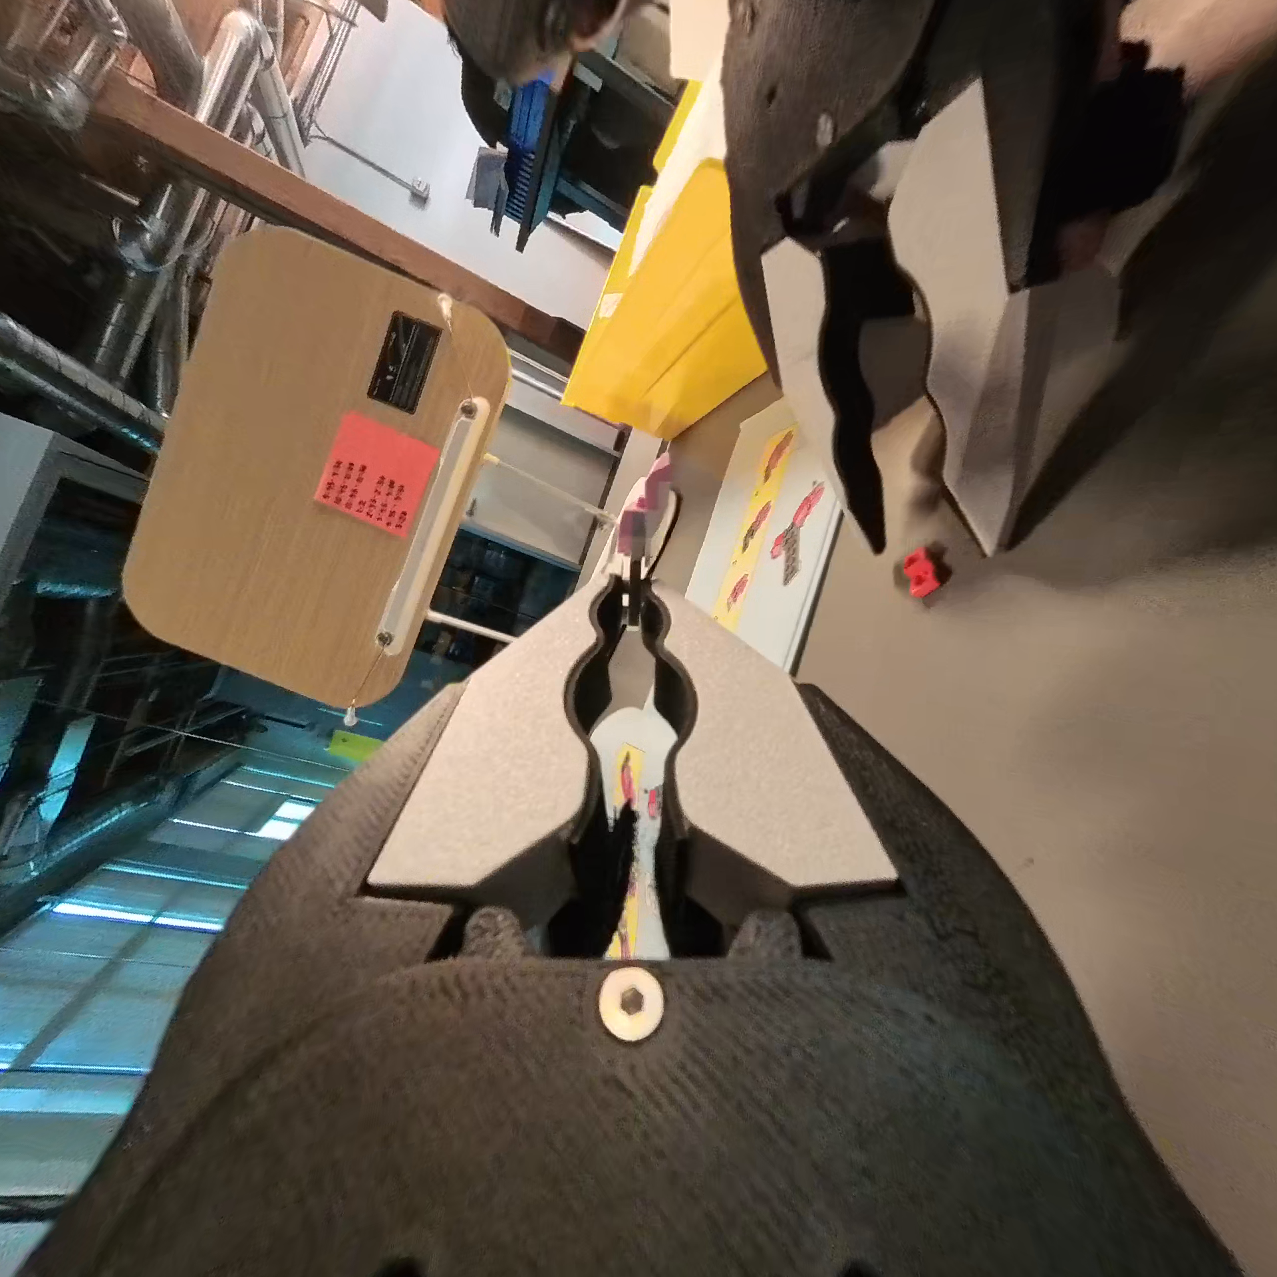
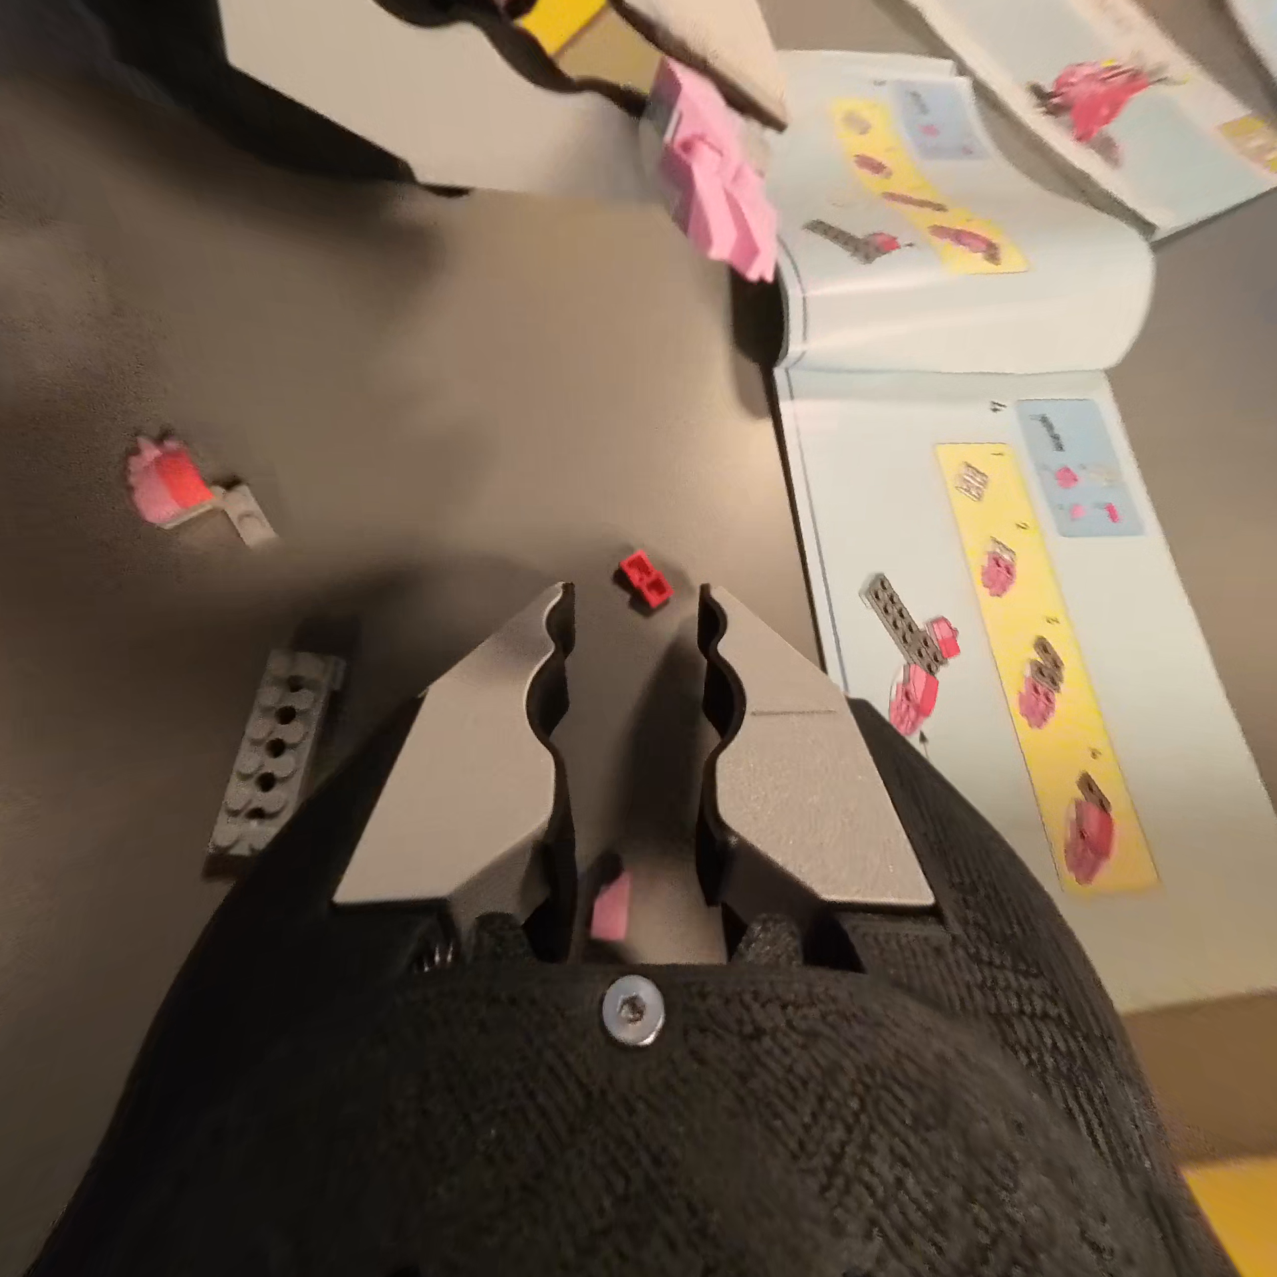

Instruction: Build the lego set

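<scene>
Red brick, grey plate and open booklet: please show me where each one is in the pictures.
Red brick [image 2: 645,580]: right wrist view, middle of its top face.
Grey plate [image 2: 276,746]: right wrist view, middle of its row of holes.
Booklet [image 2: 898,525]: right wrist view, bare part of its near page.

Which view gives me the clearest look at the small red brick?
The right wrist view: the red brick lies on the table just ahead of the open fingers. The left wrist view shows it small, off to the side.

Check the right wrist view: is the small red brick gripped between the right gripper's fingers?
No: the red brick lies on the table just beyond the open right gripper, touching neither finger.
</scene>
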Tool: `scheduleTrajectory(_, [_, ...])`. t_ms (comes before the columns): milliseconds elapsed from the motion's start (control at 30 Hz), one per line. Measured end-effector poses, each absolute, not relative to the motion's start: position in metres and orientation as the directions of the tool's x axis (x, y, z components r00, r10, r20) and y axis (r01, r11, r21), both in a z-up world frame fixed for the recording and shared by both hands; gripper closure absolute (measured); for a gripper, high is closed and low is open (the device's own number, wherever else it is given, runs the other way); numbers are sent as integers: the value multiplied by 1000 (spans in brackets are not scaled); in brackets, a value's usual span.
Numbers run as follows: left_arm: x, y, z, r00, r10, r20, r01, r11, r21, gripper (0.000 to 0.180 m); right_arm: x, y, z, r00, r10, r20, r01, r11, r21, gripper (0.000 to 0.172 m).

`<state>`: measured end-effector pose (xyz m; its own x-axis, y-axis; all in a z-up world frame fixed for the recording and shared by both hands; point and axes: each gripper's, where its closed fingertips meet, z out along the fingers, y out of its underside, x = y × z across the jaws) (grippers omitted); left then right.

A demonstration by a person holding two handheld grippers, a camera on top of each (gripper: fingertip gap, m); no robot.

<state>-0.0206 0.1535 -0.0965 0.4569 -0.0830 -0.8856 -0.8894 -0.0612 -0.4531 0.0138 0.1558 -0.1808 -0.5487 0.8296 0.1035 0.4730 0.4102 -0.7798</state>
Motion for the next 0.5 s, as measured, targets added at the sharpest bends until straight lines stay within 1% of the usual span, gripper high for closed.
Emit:
scheduleTrajectory(167, [-29,153,-93,505,-79,-860,-863,-70,-500,177,13,150,-183,-620,785,14,487,399,-777,150])
scheduleTrajectory(233, [-30,153,-93,512,-81,-855,-859,-71,-507,177,14,151,-183,-621,784,24,483,406,-776,161])
scheduleTrajectory(333, [-29,153,-94,514,-86,-854,-858,-70,-509,177,14,153,-183,-606,791,80,466,435,-771,172])
scheduleTrajectory(433, [-29,153,-94,512,-88,-855,-859,-70,-507,177,13,153,-183,-570,816,101,478,429,-766,170])
scheduleTrajectory(500, [-29,152,-94,512,-86,-855,-859,-69,-507,177,12,152,-183,-533,844,61,515,381,-767,161])
